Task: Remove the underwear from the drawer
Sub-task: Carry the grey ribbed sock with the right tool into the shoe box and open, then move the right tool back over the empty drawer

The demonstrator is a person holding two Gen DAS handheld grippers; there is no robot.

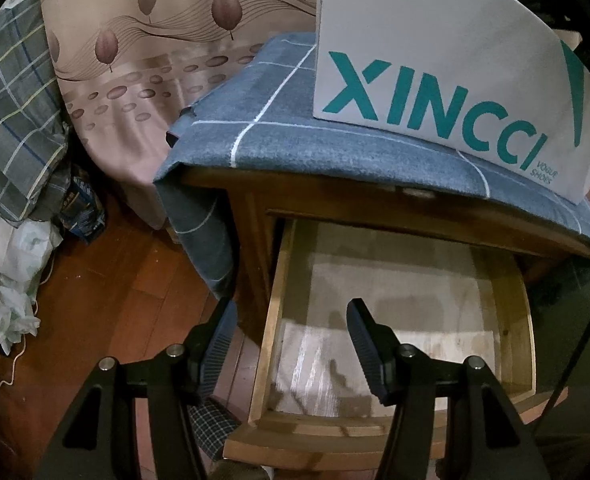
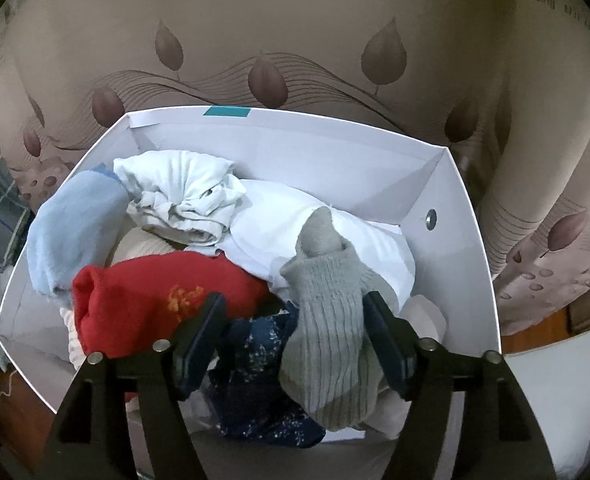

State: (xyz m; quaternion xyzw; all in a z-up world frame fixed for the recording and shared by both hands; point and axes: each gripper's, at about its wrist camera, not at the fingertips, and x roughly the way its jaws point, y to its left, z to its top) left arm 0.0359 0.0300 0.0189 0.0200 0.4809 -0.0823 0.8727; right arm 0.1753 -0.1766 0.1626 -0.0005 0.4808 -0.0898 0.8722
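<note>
The wooden drawer (image 1: 273, 320) of a nightstand (image 1: 251, 216) stands pulled out, and its pale bottom shows nothing lying in it. My left gripper (image 1: 291, 312) hovers open over the drawer's left side with nothing between its fingers. In the right wrist view, a white box (image 2: 335, 152) holds a heap of small garments. My right gripper (image 2: 293, 304) is open above the heap. A grey ribbed sock (image 2: 327, 320) lies between its fingers, close against the right one and well apart from the left. Under it lie a red piece (image 2: 143, 300), a dark blue patterned piece (image 2: 255, 392) and white cloth (image 2: 187, 196).
A blue checked cloth (image 1: 295, 140) covers the nightstand top, with a white shoe box (image 1: 435, 60) on it. A patterned beige curtain (image 1: 143, 60) hangs behind. Plaid bedding (image 1: 11, 120) and bags crowd the left over a wooden floor (image 1: 135, 300). A light blue garment (image 2: 71, 228) drapes the box's left rim.
</note>
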